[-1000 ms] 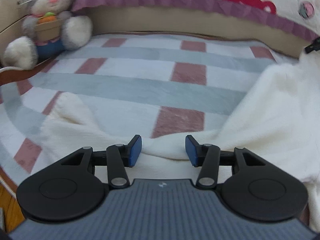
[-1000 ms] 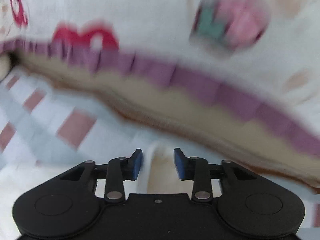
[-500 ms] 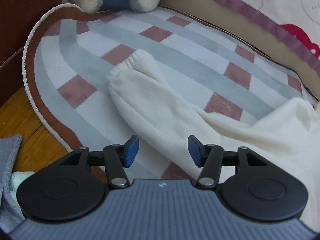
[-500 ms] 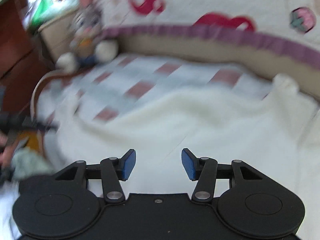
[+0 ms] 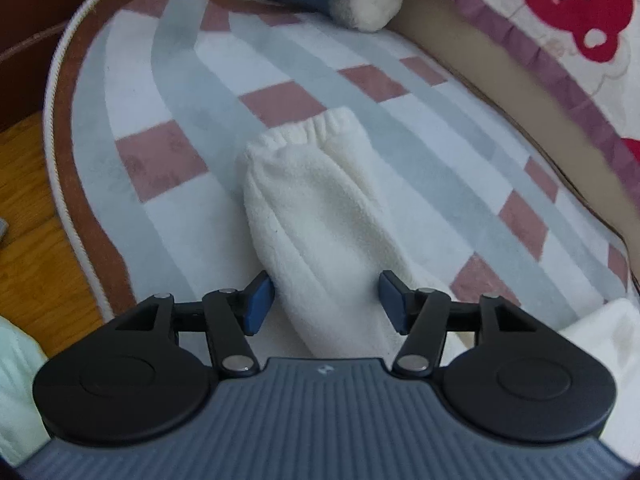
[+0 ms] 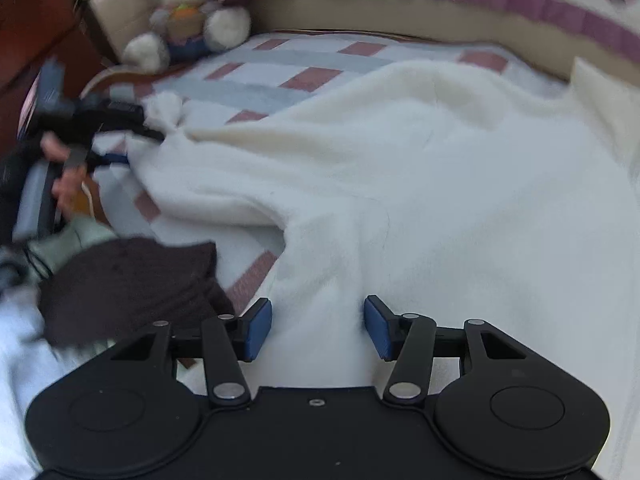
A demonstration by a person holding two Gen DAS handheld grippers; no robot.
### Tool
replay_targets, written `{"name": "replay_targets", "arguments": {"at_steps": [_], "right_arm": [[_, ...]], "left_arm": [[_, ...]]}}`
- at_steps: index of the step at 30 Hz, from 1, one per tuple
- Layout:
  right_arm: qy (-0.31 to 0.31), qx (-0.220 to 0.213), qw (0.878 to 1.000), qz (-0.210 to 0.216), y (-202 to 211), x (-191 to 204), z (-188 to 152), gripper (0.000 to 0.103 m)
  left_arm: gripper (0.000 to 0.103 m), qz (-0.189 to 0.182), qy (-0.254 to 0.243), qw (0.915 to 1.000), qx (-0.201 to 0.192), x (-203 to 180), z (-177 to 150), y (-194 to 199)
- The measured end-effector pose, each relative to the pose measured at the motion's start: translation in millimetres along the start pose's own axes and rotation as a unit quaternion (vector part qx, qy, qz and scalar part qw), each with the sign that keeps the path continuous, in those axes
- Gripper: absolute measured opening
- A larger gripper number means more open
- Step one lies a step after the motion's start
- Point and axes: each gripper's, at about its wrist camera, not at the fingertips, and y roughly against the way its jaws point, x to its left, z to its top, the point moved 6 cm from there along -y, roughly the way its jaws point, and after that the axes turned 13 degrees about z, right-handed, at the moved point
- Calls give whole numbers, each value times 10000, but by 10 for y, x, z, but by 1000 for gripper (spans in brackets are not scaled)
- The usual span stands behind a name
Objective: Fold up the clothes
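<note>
Two claws are hanging spread and empty over the white fleece top lying on the checked mat, the left claw having just widened astride its sleeve, the right claw above the body, so each should be closing squarely on one flat layer.

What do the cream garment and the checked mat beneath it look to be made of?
Cream fuzzy garment: probably fleece or plush knit, matte, with a nubby pile and a gathered elastic cuff. Grey, white and dusty-pink checked mat: seemingly short-pile woven or printed textile, flat and matte, with brown binding and white piping; fibre unclear.
</note>
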Motion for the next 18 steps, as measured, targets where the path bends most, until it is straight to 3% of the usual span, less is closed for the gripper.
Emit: {"name": "replay_targets", "arguments": {"at_steps": [1, 4, 6, 7, 10, 14, 16, 18], "right_arm": [[162, 75, 9998, -91, 1, 37, -11, 57], [423, 169, 9987, -224, 5, 101, -79, 57], [370, 104, 9991, -202, 28, 77, -157, 57], [301, 73, 9994, -154, 59, 54, -173, 57], [32, -4, 10000, 4, 123, -11, -190, 57], [-148, 3, 9998, 106, 139, -38, -187, 57], [-47, 50, 10000, 71, 127, -15, -189, 57], [35, 104, 9999, 57, 112, 11, -180, 58]], "left_arm": [[58, 24, -4, 10000, -50, -29, 14, -13], [13, -74, -354, 9989, -305, -172, 61, 86], [12, -138, -603, 9955, -713, -281, 150, 282], [12, -351, -539, 9921, -1076, -300, 224, 463], [13, -1081, -1, 9722, -2077, -195, 410, 1037], [15, -708, 448, 9755, -2033, 278, 334, 1072], [15, -23, 144, 9891, -1466, 463, 217, 764], [14, 508, -238, 9935, -989, 592, 77, 487]]}}
